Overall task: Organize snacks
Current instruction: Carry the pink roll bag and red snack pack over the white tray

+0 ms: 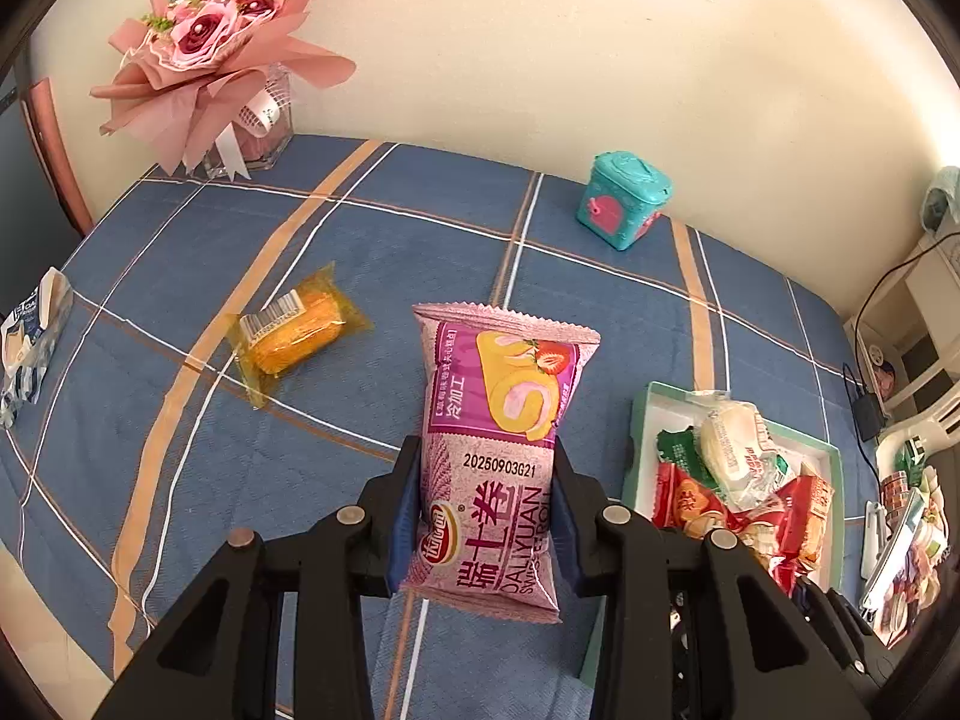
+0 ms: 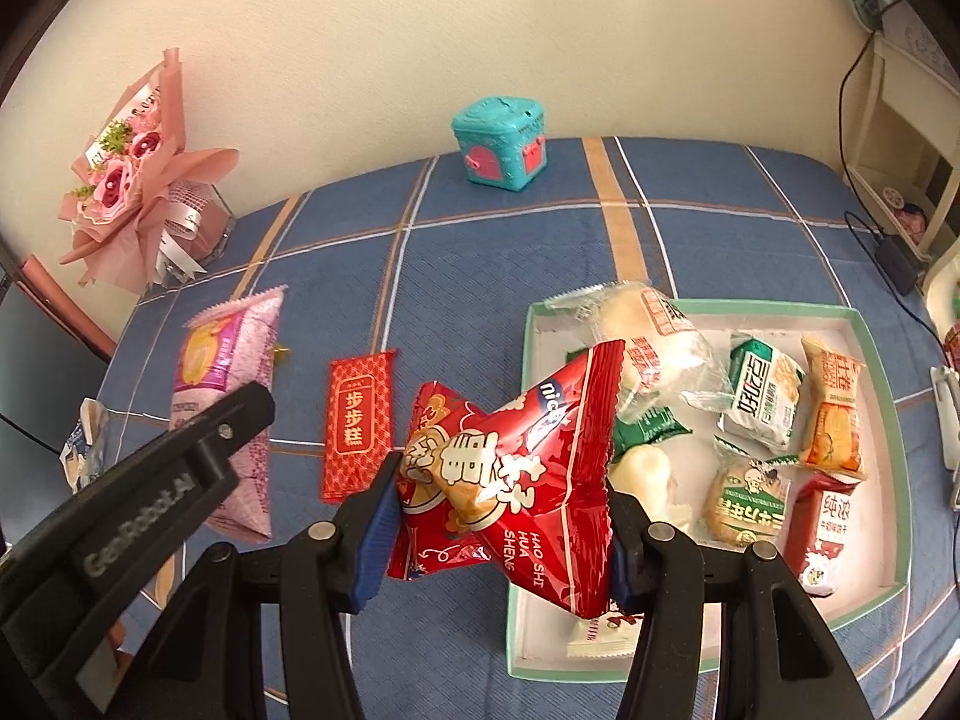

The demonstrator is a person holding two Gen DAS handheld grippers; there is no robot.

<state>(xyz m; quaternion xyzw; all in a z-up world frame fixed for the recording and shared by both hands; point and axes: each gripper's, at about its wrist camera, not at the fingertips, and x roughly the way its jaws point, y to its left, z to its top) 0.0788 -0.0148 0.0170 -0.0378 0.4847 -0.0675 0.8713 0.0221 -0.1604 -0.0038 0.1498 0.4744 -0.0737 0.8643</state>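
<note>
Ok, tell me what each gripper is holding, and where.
Left gripper: pink Swiss roll pack, lower half. Right gripper: red snack packets, across the middle.

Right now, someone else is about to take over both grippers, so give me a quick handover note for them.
Left gripper: shut on the pink Swiss roll pack, held above the blue plaid cloth.
Right gripper: shut on the red snack bag, at the near-left corner of the green-rimmed tray.
Done: several snacks already lie in the tray.
Left: both held packs, plus loose ones on the cloth: orange cake pack, red flat bar, blue-white packet at the left edge.
</note>
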